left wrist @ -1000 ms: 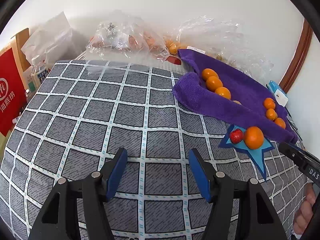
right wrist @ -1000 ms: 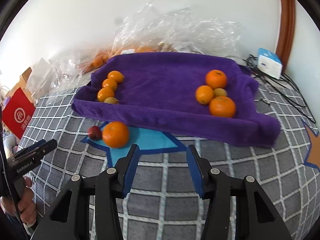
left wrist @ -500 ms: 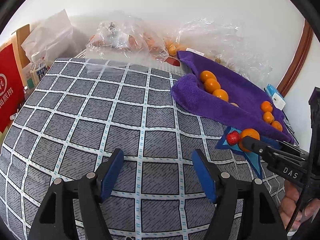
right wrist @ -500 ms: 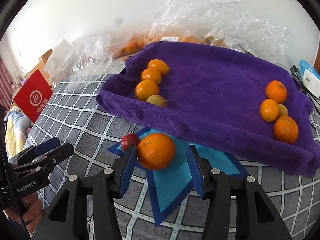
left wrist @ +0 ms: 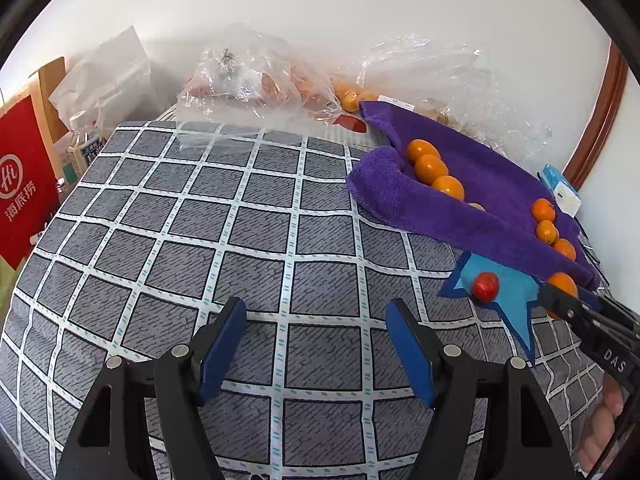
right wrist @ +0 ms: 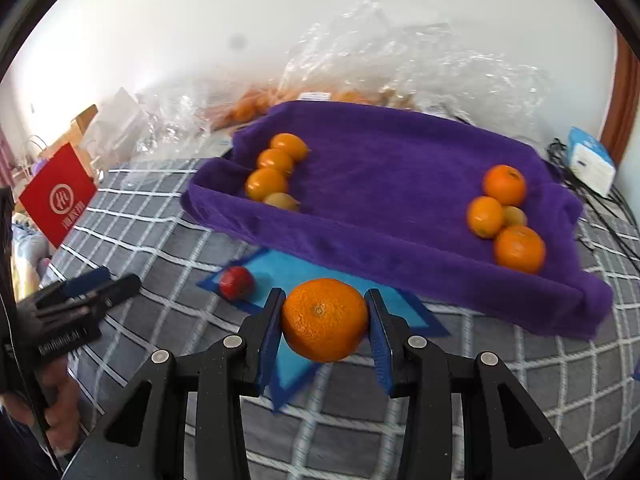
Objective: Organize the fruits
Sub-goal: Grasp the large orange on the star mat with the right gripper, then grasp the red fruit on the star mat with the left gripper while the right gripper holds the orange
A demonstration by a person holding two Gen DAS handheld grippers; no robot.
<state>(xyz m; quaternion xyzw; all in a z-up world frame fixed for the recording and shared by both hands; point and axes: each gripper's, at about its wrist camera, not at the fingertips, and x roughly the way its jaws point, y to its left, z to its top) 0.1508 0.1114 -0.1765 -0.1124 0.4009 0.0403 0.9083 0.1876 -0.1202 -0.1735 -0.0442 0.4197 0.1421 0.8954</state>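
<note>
Our right gripper (right wrist: 325, 320) has moved in on the big orange (right wrist: 325, 319) — half a second ago just short, now pads touching both sides, over the blue star mat (right wrist: 280, 268). Purple towel tray (right wrist: 400, 256) likely next. Left gripper (left wrist: 316, 344) stays wide apart, empty.

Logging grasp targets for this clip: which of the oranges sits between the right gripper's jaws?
The large orange over the blue star patch, outside the purple towel. Right gripper jaws flank it; the other oranges all lie on the towel.
</note>
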